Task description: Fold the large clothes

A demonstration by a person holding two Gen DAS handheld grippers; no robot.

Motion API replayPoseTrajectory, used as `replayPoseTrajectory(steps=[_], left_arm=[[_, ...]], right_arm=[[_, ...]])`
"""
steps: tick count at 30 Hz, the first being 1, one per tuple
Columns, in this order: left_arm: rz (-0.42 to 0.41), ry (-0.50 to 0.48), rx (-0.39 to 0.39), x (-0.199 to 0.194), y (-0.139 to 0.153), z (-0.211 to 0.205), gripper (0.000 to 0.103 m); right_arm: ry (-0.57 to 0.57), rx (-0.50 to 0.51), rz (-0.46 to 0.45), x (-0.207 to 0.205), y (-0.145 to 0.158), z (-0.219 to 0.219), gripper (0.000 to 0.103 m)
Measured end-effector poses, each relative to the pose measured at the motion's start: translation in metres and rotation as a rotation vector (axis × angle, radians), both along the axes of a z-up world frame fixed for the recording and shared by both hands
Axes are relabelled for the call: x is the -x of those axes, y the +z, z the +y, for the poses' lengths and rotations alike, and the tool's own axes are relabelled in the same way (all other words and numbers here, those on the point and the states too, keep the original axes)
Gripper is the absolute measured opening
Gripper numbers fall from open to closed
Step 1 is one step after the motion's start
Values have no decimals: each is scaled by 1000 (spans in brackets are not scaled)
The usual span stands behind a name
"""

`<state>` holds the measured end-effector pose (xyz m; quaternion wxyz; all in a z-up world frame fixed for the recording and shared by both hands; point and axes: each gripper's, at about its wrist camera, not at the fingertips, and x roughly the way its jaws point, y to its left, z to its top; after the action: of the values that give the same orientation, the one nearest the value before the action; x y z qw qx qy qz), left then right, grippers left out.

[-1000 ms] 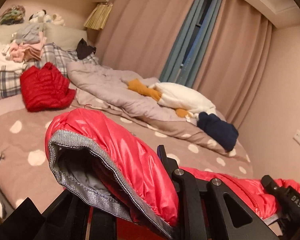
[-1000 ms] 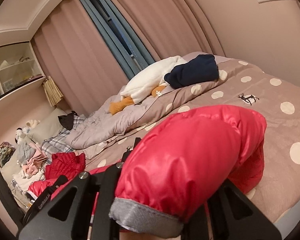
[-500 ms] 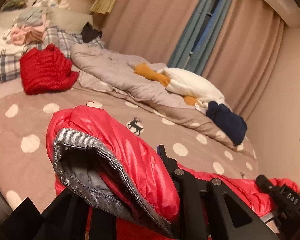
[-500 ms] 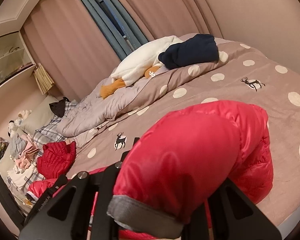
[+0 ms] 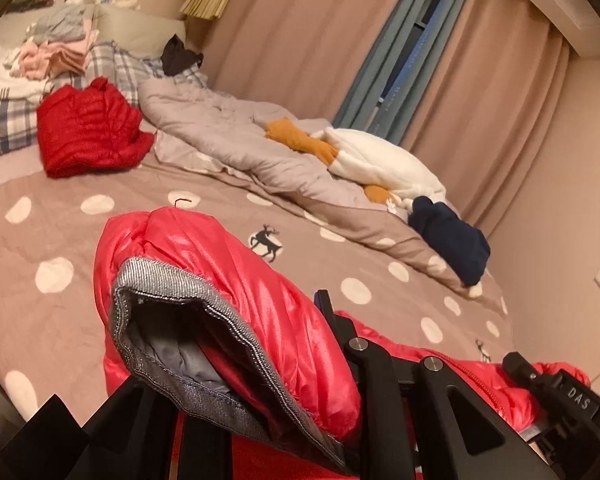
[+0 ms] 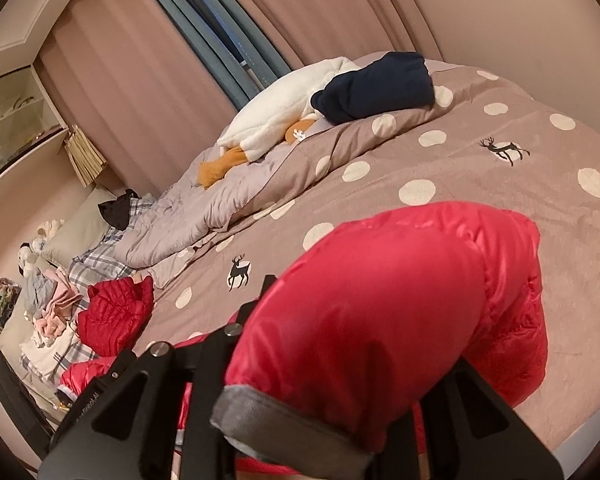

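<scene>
Bedding fills both views: a brown polka-dot duvet (image 5: 204,240) spreads across the middle of each frame, with a grey quilt (image 5: 228,140) bunched along its upper part. On it, in the lower half of both frames, lies the red puffer jacket (image 5: 480,376), the garment to be folded, with one sleeve taken up at each end. In the left wrist view the left sleeve (image 5: 236,288), grey cuff gaping towards the camera, is pinched by the left gripper (image 5: 260,432), whose jaws are nearly closed on the cuff. In the right wrist view the right sleeve (image 6: 400,300) is draped between the fingers of the right gripper (image 6: 316,432), whose jaws are opening with the cuff still between them. A folded red jacket (image 5: 88,132), a white plush toy (image 5: 380,164) and a navy garment (image 5: 452,236) lie farther up the frame. If one cuff is freed before the other, the slick shell could slide and the sleeves could end up unevenly laid; puffy filling could also spring the fold open.
</scene>
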<state>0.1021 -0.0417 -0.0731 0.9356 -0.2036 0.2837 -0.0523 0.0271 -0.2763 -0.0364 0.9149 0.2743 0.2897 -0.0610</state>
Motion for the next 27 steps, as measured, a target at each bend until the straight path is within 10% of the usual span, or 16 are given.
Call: replayPoseTrajectory(steps=[5, 19, 27], left_arm=[[17, -15, 47, -1, 1, 3, 23], [-13, -46, 152, 4, 5, 15, 57], [-22, -43, 195, 5, 8, 24, 59]], right_arm=[[11, -45, -32, 5, 1, -1, 50], [-5, -61, -23, 6, -1, -1, 65], [-22, -92, -56, 10, 1, -5, 73]])
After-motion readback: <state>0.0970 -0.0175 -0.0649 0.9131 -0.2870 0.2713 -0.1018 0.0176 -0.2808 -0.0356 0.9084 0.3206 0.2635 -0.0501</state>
